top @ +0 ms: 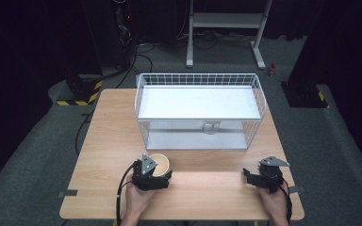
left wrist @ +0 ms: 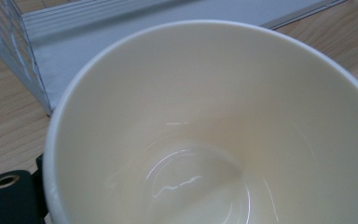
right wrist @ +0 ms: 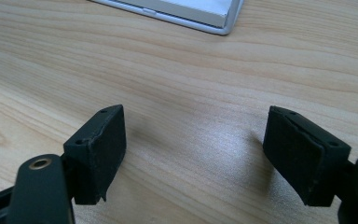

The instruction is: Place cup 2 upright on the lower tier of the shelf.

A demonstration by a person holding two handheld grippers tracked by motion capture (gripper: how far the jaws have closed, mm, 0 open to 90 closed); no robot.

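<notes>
A cream cup (top: 160, 162) stands upright and empty on the wooden table (top: 108, 132), just in front of the white wire basket (top: 198, 77). My left gripper (top: 160, 170) is right at the cup on its near side. In the left gripper view the cup's inside (left wrist: 205, 116) is very close, and one black finger (left wrist: 9, 198) sits against its outer wall at the lower left. The other finger and both pads are hidden, so contact is unclear. My right gripper (top: 250, 176) rests low at the table's right front, open (right wrist: 196, 149) over bare wood.
The basket holds a white shelf panel (top: 198, 103) and its base corner (right wrist: 205, 18) lies ahead of the right gripper. Cables and a white stand's legs (top: 259, 56) are on the floor behind the table.
</notes>
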